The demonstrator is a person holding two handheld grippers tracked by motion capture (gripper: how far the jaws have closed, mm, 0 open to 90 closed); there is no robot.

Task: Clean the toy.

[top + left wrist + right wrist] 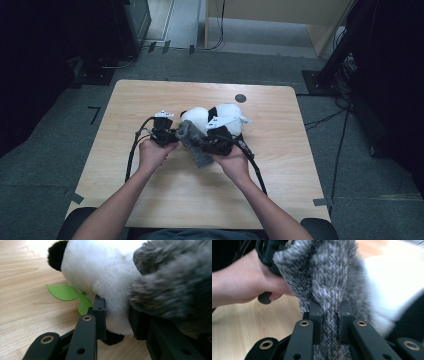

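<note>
right gripper (328,322): jaws pinched shut on grey knit scarf (324,285), fabric bunched between both pads. left gripper (116,315): jaws clamping panda toy (100,272) and scarf edge between them. green leaf (66,293) just left of left jaw. advice: keep both grips firm, pull scarf gently around toy, avoid dragging panda across table (150,200).

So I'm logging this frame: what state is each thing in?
Panda plush: lying on the table.
Grey knit piece: pulled up between both tools.
Left hand-held gripper: jaws around plush and grey fuzz; grip unclear.
Right hand-held gripper: shut on the grey knit piece.
Green leaf: flat on the table.
</note>
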